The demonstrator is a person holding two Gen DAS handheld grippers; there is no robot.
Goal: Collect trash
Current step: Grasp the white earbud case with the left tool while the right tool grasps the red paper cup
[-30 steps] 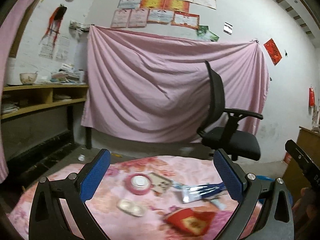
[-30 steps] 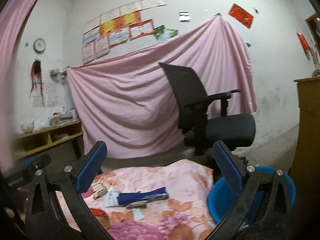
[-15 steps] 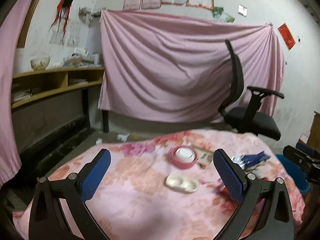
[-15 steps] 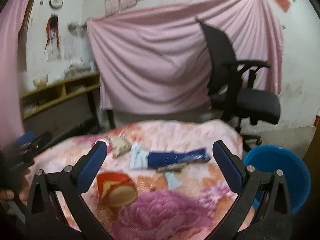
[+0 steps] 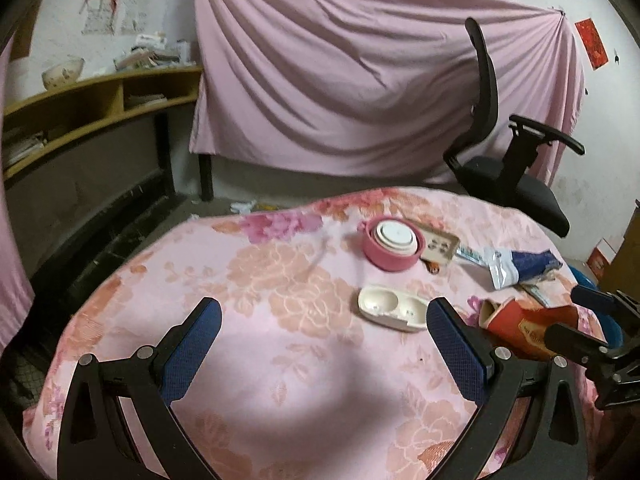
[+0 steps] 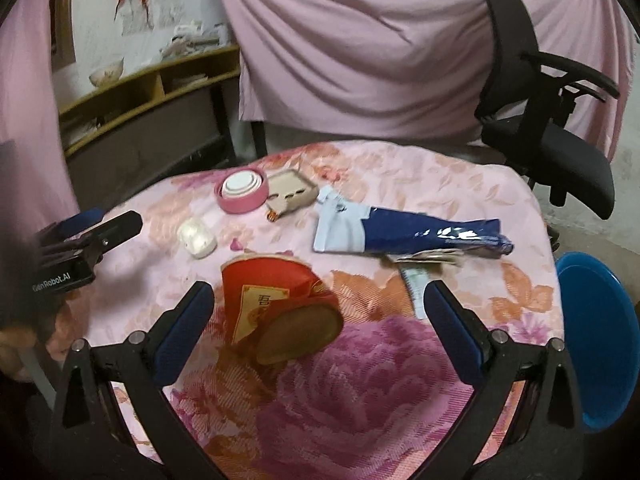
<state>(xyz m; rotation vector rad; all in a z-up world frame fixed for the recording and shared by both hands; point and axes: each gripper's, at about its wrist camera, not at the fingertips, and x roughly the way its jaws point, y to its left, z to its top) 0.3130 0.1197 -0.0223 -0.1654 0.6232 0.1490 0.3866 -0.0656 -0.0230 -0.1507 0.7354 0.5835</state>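
Observation:
A crushed red paper cup (image 6: 280, 312) lies on its side on the floral tablecloth (image 6: 380, 380), between my open right gripper's (image 6: 318, 308) fingers; it also shows in the left wrist view (image 5: 524, 326). A blue-and-white wrapper (image 6: 404, 232) and paper scraps (image 6: 420, 276) lie beyond it. My left gripper (image 5: 324, 328) is open and empty above bare cloth (image 5: 240, 280), left of a white case (image 5: 390, 308). The wrapper shows at the right in the left wrist view (image 5: 520, 266).
A pink round container with white lid (image 6: 242, 190) and a beige power strip (image 6: 292, 194) sit at the table's far side. A blue bin (image 6: 600, 344) stands right of the table. A black office chair (image 6: 548, 120) is behind; a wooden shelf (image 5: 92, 104) is at the left.
Both grippers have tilted down and moved in over the table. The red cup now lies between the right gripper's fingers. Both stay open.

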